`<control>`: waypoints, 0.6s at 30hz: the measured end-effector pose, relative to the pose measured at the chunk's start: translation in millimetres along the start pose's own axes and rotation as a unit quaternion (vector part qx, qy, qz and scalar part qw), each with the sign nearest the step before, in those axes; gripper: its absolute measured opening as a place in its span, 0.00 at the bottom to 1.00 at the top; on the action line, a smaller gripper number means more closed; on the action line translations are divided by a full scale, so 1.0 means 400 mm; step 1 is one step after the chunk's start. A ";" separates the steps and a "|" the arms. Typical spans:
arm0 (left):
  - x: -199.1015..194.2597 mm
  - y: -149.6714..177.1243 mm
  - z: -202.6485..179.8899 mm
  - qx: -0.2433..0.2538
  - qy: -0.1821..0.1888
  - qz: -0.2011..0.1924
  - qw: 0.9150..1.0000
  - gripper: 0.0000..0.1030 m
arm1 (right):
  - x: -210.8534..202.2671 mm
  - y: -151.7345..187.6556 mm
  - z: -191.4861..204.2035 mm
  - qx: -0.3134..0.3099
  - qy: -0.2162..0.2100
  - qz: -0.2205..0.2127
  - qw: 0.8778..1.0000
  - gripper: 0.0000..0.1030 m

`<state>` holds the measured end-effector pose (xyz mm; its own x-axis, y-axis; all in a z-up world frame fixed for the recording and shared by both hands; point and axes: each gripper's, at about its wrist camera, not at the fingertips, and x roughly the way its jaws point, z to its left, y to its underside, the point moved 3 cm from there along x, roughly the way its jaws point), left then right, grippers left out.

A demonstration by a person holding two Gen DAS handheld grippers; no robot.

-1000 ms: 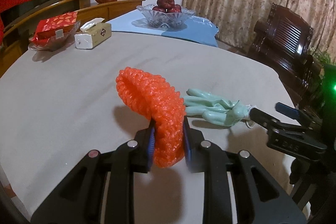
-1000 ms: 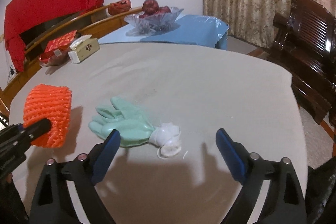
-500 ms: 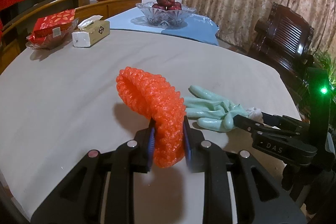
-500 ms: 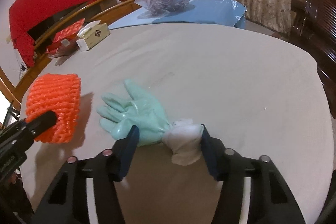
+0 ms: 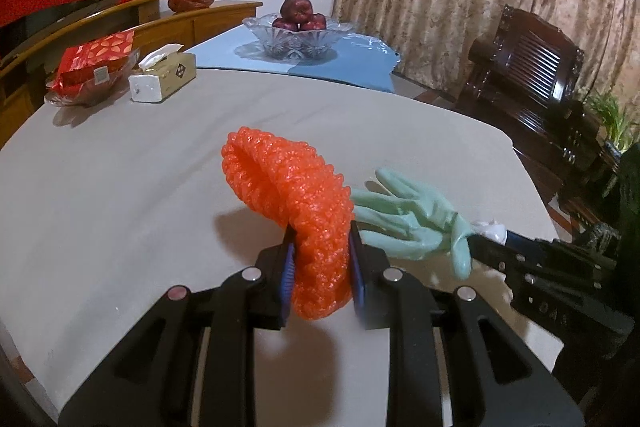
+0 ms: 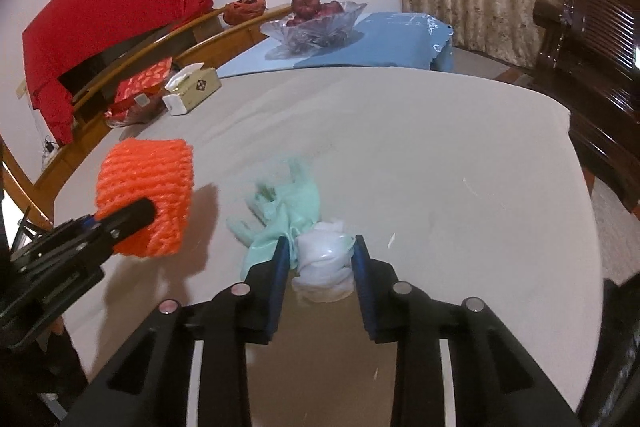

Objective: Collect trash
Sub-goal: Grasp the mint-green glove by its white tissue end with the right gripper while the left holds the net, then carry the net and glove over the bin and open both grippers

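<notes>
- Left wrist view: the left tool (image 5: 322, 273) is pinching one orange foam net sleeve (image 5: 292, 211) between its two blue pads, and the sleeve is arching up above the grey surface (image 5: 120, 187).
- Just right of the sleeve, one mint-green glove (image 5: 408, 223) is lying with its fingers spread, its white cuff end (image 5: 490, 229) sitting at the tips of the right tool (black, coming in from the right edge).
- Far across the surface, one tissue box (image 5: 164, 79), one red packet (image 5: 96, 61) and one glass bowl of dark red apples (image 5: 300, 35) are standing well apart from the trash.
- Right wrist view: the right tool (image 6: 320, 267) has just been closing, and its two pads are now pressing on the white wad (image 6: 324, 263) at the glove's (image 6: 288, 207) cuff; the green part is blurred.
- To the left, the sleeve (image 6: 146, 197) is hanging in the other tool, clear of the glove.
</notes>
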<state>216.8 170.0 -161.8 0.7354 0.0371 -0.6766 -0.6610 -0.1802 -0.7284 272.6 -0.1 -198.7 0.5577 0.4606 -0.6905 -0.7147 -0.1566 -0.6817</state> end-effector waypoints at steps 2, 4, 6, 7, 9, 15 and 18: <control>-0.003 0.015 -0.009 0.004 0.001 0.004 1.000 0.22 | -0.004 0.018 0.012 -0.008 0.000 0.010 1.000 0.30; -0.001 0.029 -0.008 0.005 0.001 0.010 1.000 0.22 | 0.005 0.034 0.021 -0.018 -0.002 0.025 1.000 0.31; 0.002 0.042 -0.005 0.004 0.000 0.015 1.000 0.22 | 0.015 0.045 0.023 -0.023 -0.004 0.035 0.999 0.40; 0.003 0.046 -0.003 0.003 -0.001 0.018 1.000 0.22 | 0.023 0.049 0.023 -0.025 -0.006 0.043 0.999 0.41; 0.008 0.053 0.003 0.003 -0.003 0.022 1.000 0.22 | 0.031 0.055 0.021 -0.030 -0.008 0.049 0.998 0.50; 0.022 0.064 0.017 -0.003 -0.005 0.030 1.000 0.22 | 0.078 0.036 0.014 -0.053 -0.004 0.053 0.997 0.57; 0.025 0.065 0.019 -0.004 -0.005 0.032 0.999 0.22 | 0.105 0.035 0.014 -0.065 -0.001 0.061 0.996 0.57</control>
<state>206.0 173.2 -188.4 0.6900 0.0345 -0.7230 -0.7056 -0.1909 -0.6825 283.8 22.1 -235.9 0.4686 0.4335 -0.7697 -0.7161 -0.3238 -0.6184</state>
